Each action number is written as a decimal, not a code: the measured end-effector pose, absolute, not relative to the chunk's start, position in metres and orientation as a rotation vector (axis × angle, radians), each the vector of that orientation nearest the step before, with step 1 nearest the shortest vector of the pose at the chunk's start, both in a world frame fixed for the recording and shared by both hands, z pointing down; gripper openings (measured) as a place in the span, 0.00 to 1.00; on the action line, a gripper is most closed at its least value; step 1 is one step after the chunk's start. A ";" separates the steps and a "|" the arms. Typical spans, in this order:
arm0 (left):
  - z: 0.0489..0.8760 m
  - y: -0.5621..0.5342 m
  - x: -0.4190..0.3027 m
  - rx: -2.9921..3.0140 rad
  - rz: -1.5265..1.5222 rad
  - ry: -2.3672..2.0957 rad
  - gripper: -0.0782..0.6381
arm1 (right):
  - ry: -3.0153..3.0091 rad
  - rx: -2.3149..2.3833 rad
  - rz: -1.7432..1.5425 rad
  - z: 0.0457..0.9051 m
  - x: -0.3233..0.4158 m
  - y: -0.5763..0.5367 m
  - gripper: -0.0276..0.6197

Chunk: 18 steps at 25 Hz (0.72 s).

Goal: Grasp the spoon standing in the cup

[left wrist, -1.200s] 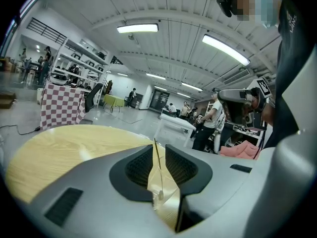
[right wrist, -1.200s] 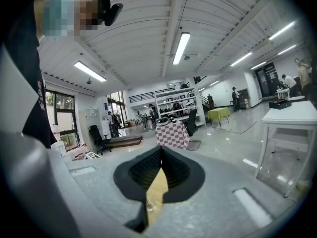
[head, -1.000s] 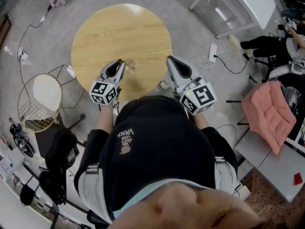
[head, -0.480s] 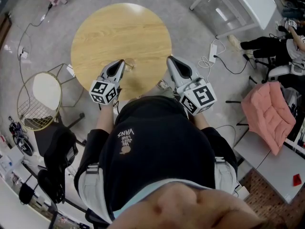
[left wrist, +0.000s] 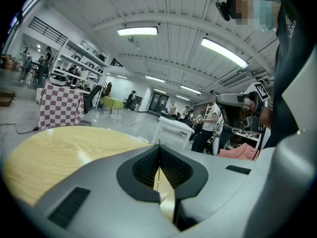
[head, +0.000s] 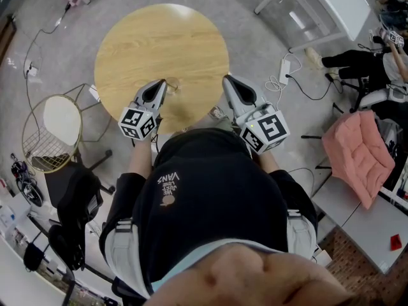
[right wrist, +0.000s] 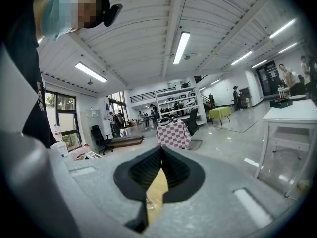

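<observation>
A clear cup (head: 173,88) with a thin spoon standing in it sits near the front edge of the round wooden table (head: 159,37). My left gripper (head: 161,81) is just left of the cup, shut and holding nothing. In the left gripper view the spoon's handle (left wrist: 159,142) shows beyond the closed jaw tips, and the cup's rim (left wrist: 165,185) shows in the gap below them. My right gripper (head: 225,78) hangs over the table's right edge, shut and empty. In the right gripper view its gap shows table wood and the cup (right wrist: 149,202).
A wire chair with a white seat (head: 54,129) stands left of the table. A power strip and cables (head: 285,69) lie on the floor at the right. There is a white table (head: 319,5) at the far right, a pink cushion (head: 357,152) and a seated person (head: 363,56).
</observation>
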<state>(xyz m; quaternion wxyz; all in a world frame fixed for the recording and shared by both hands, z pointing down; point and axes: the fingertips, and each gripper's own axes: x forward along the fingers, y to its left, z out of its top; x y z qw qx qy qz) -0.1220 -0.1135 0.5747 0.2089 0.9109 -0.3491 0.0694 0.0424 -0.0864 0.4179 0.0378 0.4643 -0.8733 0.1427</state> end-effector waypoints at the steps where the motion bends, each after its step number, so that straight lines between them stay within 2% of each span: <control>1: 0.574 -0.114 -0.123 2.534 0.190 -0.976 0.12 | -2.680 1.422 0.438 0.418 0.042 -0.086 0.04; 18: 0.551 -0.111 -0.129 2.548 0.171 -1.047 0.12 | -2.737 1.312 0.428 0.413 0.033 -0.092 0.04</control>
